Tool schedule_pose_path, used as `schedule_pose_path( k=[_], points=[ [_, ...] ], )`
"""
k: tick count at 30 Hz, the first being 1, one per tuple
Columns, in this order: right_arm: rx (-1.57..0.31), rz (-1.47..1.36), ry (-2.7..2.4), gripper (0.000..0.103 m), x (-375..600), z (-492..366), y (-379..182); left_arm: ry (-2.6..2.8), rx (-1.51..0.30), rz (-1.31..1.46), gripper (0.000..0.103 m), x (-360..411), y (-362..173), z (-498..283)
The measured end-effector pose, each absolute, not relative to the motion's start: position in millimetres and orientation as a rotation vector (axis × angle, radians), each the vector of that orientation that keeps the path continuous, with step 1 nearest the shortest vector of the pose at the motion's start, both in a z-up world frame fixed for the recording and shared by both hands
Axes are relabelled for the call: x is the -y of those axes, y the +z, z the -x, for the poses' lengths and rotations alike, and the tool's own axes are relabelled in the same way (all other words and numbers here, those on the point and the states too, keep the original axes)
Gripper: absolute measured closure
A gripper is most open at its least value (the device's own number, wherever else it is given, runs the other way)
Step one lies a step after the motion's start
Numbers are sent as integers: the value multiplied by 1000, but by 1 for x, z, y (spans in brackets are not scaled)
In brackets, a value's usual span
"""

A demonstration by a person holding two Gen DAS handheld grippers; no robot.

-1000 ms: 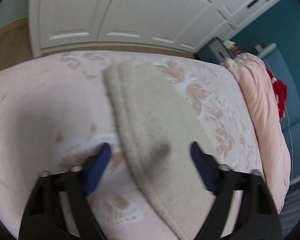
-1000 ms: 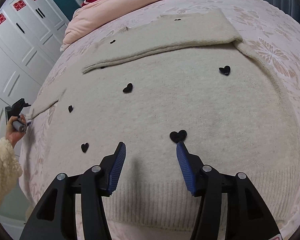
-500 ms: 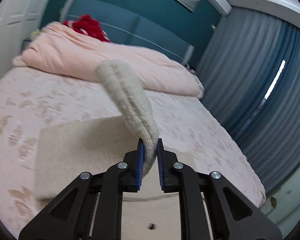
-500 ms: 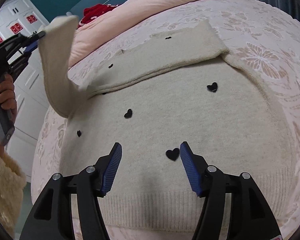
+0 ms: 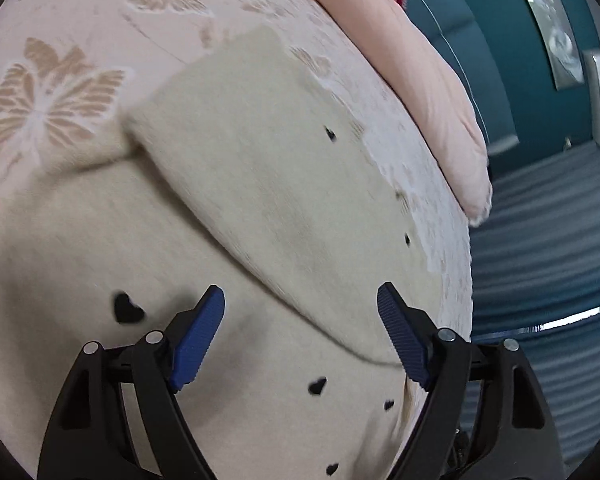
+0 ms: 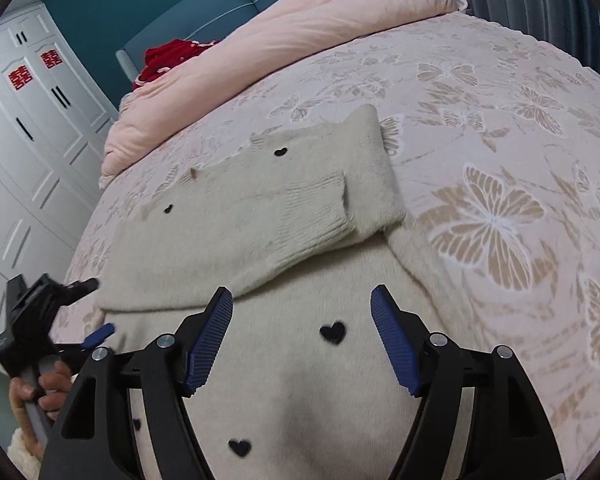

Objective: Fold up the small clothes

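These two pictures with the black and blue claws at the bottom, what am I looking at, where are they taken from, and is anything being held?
Each claw is a hand-held gripper with a camera looking along its blue fingers. One picture is from the left gripper, the other from the right gripper. In the right view you can also see the person's hand holding the left one. A cream sweater with black hearts lies on the bed, both sleeves folded across its chest. A pink duvet lies at the headboard. Both sets of jaws stand open above the sweater; nothing is held.

Butterfly-print bed (image 6: 500, 120), cream sweater (image 6: 300, 360), pink duvet (image 6: 300, 32)
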State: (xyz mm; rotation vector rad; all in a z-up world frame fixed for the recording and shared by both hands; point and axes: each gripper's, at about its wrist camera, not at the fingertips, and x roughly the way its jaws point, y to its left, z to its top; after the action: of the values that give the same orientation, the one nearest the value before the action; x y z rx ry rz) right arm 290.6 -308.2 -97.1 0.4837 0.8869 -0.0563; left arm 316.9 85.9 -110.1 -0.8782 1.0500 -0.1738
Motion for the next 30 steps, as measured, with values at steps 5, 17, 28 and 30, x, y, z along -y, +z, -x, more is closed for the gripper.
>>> schedule_pose_path(
  k=[5, 17, 28, 30],
  points=[
    [-931, -596, -60, 34, 314, -338, -130, -62, -997, 966, 22, -123, -114, -338],
    [-627, -425, 209, 96, 259, -370, -18, 86, -818, 933, 91, -154, -107, -350],
    [-1002, -513, 5, 103, 324, -409, -162, 120, -853, 801, 89, -155, -149, -349],
    [-978, -560, -10, 103, 329, -400, -160, 108, -850, 729, 89, -150, -146, -349]
  ],
)
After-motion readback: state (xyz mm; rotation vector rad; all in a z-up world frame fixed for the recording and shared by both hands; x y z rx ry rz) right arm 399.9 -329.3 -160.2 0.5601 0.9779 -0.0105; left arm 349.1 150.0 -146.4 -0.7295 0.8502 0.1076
